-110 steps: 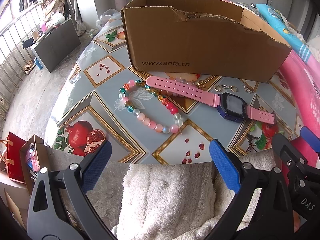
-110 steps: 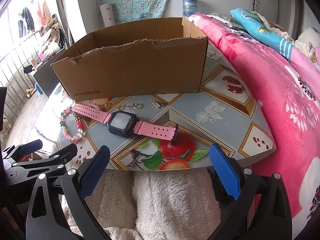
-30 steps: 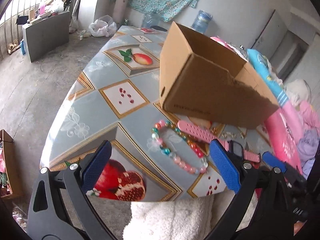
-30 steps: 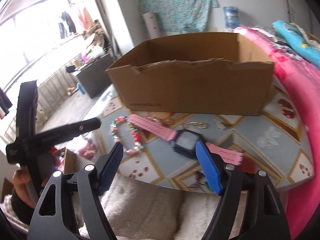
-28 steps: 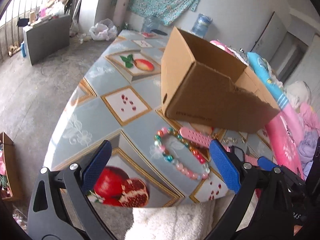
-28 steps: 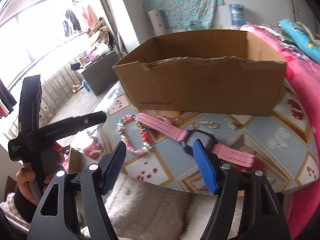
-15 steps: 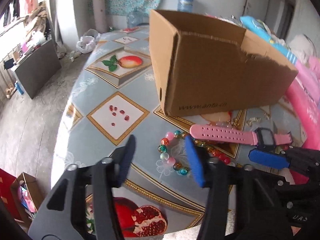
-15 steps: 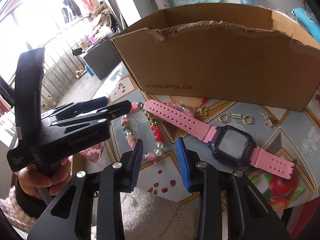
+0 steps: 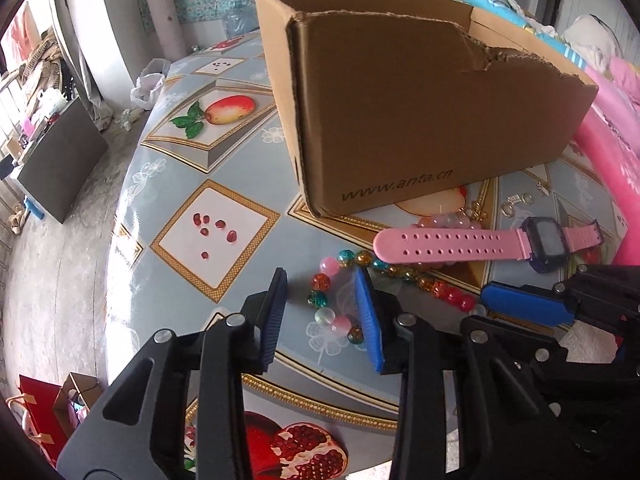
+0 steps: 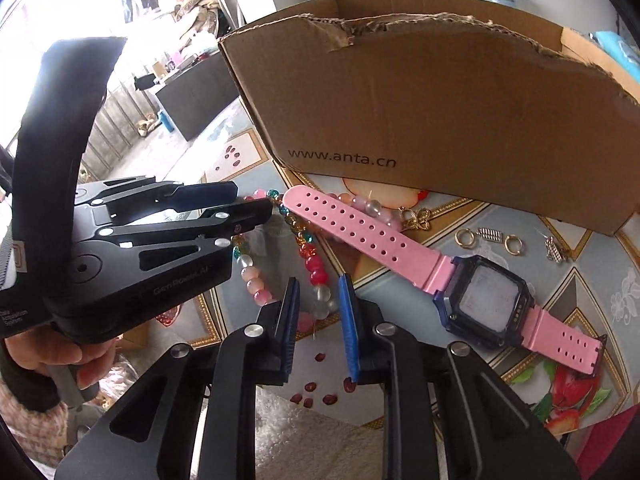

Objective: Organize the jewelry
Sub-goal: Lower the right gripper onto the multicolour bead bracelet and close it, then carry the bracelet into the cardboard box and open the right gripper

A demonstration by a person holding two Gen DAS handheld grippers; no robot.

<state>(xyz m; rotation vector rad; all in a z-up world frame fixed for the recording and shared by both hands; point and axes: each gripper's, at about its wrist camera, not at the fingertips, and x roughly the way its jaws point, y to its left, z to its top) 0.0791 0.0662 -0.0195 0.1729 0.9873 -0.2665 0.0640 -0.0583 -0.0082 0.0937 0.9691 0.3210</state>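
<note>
A bead bracelet [image 9: 322, 299] of pink, teal and orange beads lies on the table in front of the cardboard box [image 9: 420, 120]. A pink watch [image 9: 480, 240] lies across its far side. My left gripper [image 9: 322, 312] straddles the bracelet's left end, jaws partly open with beads between them. In the right wrist view the bracelet [image 10: 316, 276] and watch [image 10: 400, 256] lie below the box [image 10: 440, 100]. My right gripper [image 10: 318, 320] straddles the bracelet's near beads, jaws narrowly open. The left gripper [image 10: 244, 200] shows at left.
Small gold rings and clasps [image 10: 488, 238] lie on the table right of the watch, near the box. The table edge [image 9: 120, 240] drops off at left to the floor. Pink bedding [image 9: 616, 152] lies to the right. A white fleece [image 10: 300, 432] lies at the near table edge.
Both grippers have moved forward and down onto the bracelet and narrowed their jaws from wide open to a small gap around the beads.
</note>
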